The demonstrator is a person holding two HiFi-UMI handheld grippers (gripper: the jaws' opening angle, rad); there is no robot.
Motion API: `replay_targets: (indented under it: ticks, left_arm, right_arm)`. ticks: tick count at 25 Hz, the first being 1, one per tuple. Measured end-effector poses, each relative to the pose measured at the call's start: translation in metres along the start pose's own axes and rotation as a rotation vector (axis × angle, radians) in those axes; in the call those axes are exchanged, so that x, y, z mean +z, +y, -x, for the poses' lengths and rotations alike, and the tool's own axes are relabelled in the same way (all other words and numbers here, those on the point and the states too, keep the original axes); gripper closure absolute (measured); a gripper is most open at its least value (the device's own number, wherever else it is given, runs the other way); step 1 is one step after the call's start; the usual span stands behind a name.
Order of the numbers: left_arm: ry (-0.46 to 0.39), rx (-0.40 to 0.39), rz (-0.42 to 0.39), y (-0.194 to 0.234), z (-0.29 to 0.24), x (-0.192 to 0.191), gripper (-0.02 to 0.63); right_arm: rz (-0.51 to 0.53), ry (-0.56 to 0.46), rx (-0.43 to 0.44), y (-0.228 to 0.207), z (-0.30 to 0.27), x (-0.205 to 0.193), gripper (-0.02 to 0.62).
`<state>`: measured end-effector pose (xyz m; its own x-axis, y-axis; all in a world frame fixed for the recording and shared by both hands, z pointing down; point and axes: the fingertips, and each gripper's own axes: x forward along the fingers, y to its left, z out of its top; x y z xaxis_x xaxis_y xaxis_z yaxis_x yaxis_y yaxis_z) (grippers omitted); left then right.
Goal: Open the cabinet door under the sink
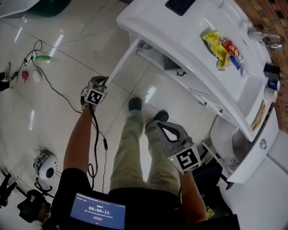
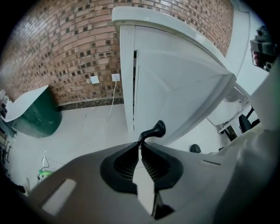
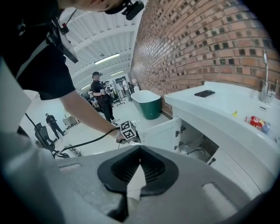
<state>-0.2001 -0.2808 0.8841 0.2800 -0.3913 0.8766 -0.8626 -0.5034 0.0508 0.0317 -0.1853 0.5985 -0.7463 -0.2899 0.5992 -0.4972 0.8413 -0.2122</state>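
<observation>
The white cabinet door (image 1: 123,60) under the sink counter (image 1: 189,49) stands swung out into the room, edge-on in the head view. My left gripper (image 1: 106,82) is at the door's free edge, shut on its black handle (image 2: 154,130), which sticks out past the fingertips. The door panel (image 2: 175,87) fills the left gripper view behind the handle. From the right gripper view I see the door (image 3: 164,131) hanging on its hinges, the left gripper (image 3: 131,136) at its edge and pipes in the cabinet. My right gripper (image 1: 159,125) hovers over the person's legs, shut and empty.
Snack packets (image 1: 220,49), a black phone (image 1: 180,4) and a faucet (image 1: 265,38) are on the counter. A white toilet (image 1: 229,139) stands right of the legs. Cables (image 1: 54,85) lie on the tiled floor. A green tub (image 2: 33,111) sits by the brick wall. People (image 3: 103,94) stand far off.
</observation>
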Motion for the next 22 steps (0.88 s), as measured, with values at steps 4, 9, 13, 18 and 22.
replay_targets:
  ticks: [4,9,13,18,22]
  left_arm:
    - [0.012,-0.008,-0.004,-0.001,0.0,-0.005,0.569]
    - [0.016,0.005,0.078,0.0,0.017,-0.028,0.588]
    - [-0.059,0.008,0.22,-0.025,0.067,-0.043,0.591]
    - [-0.219,-0.045,0.237,-0.121,0.174,-0.055,0.591]
    - [-0.391,-0.124,0.324,-0.198,0.259,-0.036,0.591]
  right_arm:
    - [-0.014,-0.015,-0.024,0.01,0.004,0.007,0.603]
    - [-0.047,-0.028,-0.051,0.033,0.019,-0.007,0.603]
    - [-0.021,-0.031,-0.074,0.062,0.05,-0.016,0.603]
    - [-0.006,-0.081,-0.144,0.13,0.134,-0.032,0.603]
    - [0.008,-0.114,-0.216,0.188,0.205,-0.059,0.603]
